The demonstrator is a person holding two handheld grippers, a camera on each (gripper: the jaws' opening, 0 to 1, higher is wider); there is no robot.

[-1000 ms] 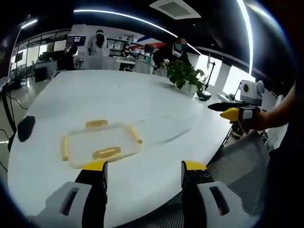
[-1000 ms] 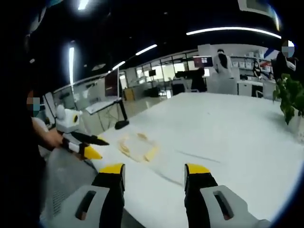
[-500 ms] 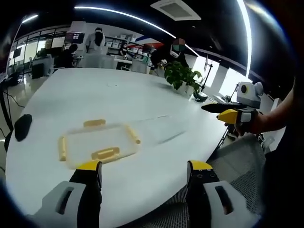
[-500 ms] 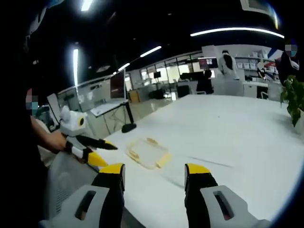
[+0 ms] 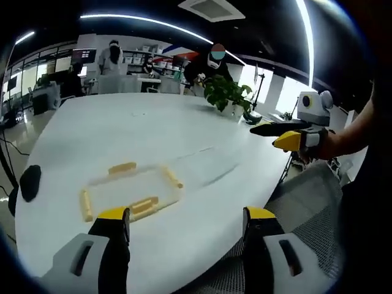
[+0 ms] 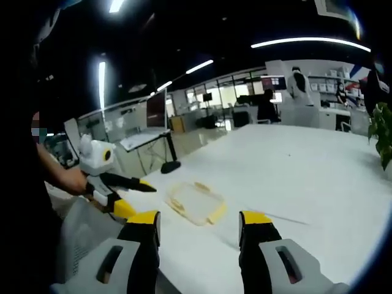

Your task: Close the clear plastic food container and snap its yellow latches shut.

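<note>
Nearby, potted plant (image 5: 225, 95) beyond container (image 5: 127, 188), black puck (image 5: 29, 182) alongside

Large white table (image 5: 153, 131), oval, edge curving past a grey mesh chair seat (image 5: 318, 208). Near its left rim, a black rounded object (image 5: 29, 182), kind unclear. At the far end, a leafy green potted plant (image 5: 225, 95); just beside it a black lamp base (image 5: 252, 116). Beyond, office desks with monitors and standing people (image 5: 113, 58). Overhead, long light strips (image 5: 159, 23) and a ceiling vent (image 5: 211, 7). In the right gripper view, a dark monitor (image 6: 156, 110) on a stand beside the table.
</note>
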